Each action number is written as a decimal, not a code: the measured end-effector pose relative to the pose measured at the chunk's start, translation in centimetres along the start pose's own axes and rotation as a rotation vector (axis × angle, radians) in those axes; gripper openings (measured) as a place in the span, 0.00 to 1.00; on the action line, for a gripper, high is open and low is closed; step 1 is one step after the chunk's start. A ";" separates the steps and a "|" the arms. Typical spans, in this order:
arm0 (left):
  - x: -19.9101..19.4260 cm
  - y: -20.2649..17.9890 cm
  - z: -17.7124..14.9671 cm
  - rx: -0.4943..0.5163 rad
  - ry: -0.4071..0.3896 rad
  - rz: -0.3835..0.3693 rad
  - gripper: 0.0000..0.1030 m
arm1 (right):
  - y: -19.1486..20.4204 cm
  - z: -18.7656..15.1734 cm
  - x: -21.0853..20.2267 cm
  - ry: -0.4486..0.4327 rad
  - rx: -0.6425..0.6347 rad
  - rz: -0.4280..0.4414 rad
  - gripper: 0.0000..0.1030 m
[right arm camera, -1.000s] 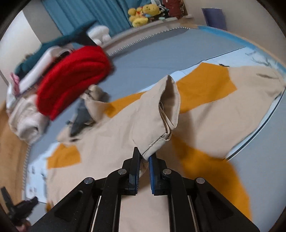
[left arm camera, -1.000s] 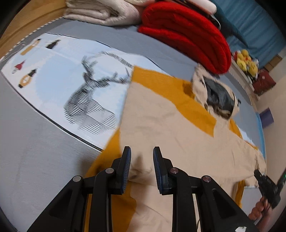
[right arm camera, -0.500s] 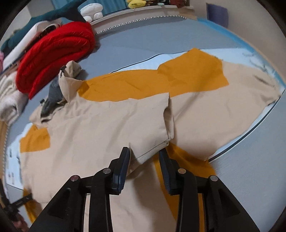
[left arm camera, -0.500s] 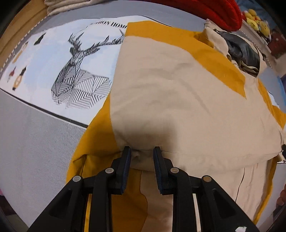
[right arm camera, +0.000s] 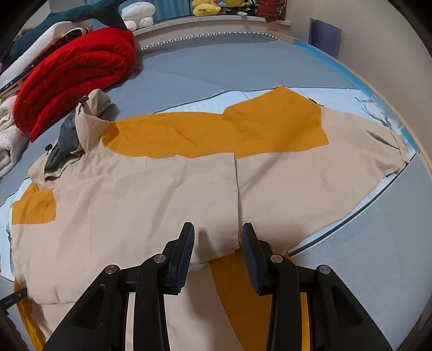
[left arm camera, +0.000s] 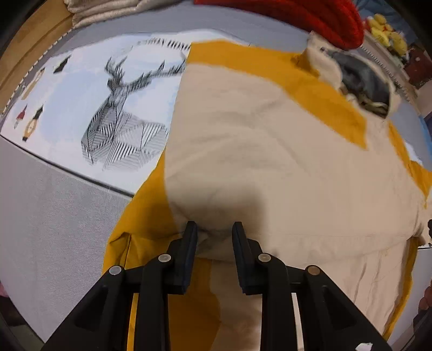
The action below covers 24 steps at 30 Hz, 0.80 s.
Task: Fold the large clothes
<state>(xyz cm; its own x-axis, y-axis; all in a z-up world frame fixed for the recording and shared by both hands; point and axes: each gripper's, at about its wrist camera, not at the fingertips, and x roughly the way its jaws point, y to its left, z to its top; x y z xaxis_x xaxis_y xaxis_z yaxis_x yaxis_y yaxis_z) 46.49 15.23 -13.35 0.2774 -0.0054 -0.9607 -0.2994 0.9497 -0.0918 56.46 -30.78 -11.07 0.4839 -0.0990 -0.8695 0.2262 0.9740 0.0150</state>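
Observation:
A large beige and mustard jacket (left arm camera: 270, 162) lies spread over the bed, its grey-lined hood (left arm camera: 359, 78) at the far end. My left gripper (left arm camera: 214, 232) points steeply down and is shut on a bunched fold of beige cloth at the near hem. In the right wrist view the same jacket (right arm camera: 135, 194) shows a folded-over beige panel lying flat. The panel's corner rests between the parted fingers of my right gripper (right arm camera: 217, 235). That gripper is open and its pads do not press the cloth. The hood (right arm camera: 70, 135) sits at the left there.
A rolled red blanket (right arm camera: 75, 73) and a pile of pale bedding (right arm camera: 8, 129) lie behind the hood. A deer-print sheet (left arm camera: 121, 121) lies under the jacket on the grey bed (right arm camera: 216, 59). Plush toys (right arm camera: 216, 6) line the far ledge. A person's hand (left arm camera: 425, 299) shows at the right edge.
My right gripper has opened and let go of the raised beige panel, which now lies flat on the jacket. My left gripper has come down with its fold of cloth.

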 end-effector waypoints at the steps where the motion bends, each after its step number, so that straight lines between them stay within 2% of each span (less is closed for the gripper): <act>1: -0.4 -0.6 0.1 0.007 -0.017 -0.012 0.23 | 0.1 0.1 -0.2 -0.013 -0.001 0.019 0.37; 3: -1.3 -1.5 0.3 0.034 -0.046 -0.035 0.25 | 0.3 0.1 -0.2 -0.024 -0.005 0.076 0.37; 4: -1.2 -1.9 0.2 0.042 -0.046 -0.046 0.26 | 0.2 0.1 0.3 -0.008 0.007 0.138 0.37; 6: -0.4 -2.4 -0.2 0.040 -0.008 -0.054 0.28 | -0.2 -0.4 2.5 0.085 0.051 0.215 0.37; 7: 0.4 -2.3 -0.4 0.036 0.029 -0.047 0.28 | -0.4 -0.9 4.1 0.152 0.054 0.212 0.37; 9: 1.4 -2.4 -0.8 0.041 0.069 0.005 0.28 | -0.7 -1.6 5.5 0.199 0.051 0.197 0.37; 11: 0.9 -3.2 -1.0 0.067 0.036 0.040 0.28 | -0.9 -1.6 5.1 0.187 0.068 0.210 0.37; 12: 0.2 -3.9 -1.0 0.083 0.012 0.034 0.28 | -0.9 -1.4 4.6 0.176 0.063 0.209 0.37; 17: -3.0 -7.1 -1.4 0.174 -0.091 0.035 0.28 | -1.9 0.3 1.2 0.040 0.043 0.178 0.37; 20: -3.5 -7.5 -1.9 0.185 -0.102 0.012 0.28 | -3.2 1.2 -0.4 -0.020 0.030 0.149 0.37; 24: -3.6 -8.2 -2.5 0.202 -0.098 0.005 0.28 | -5.2 1.9 -1.5 -0.044 0.043 0.136 0.37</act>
<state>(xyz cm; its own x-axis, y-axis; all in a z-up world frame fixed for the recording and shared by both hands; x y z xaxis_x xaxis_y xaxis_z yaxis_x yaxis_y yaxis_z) 45.70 6.67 -9.79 0.3665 0.0206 -0.9302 -0.1143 0.9932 -0.0230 56.19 -36.12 -8.90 0.5490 0.0236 -0.8355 0.1913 0.9695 0.1531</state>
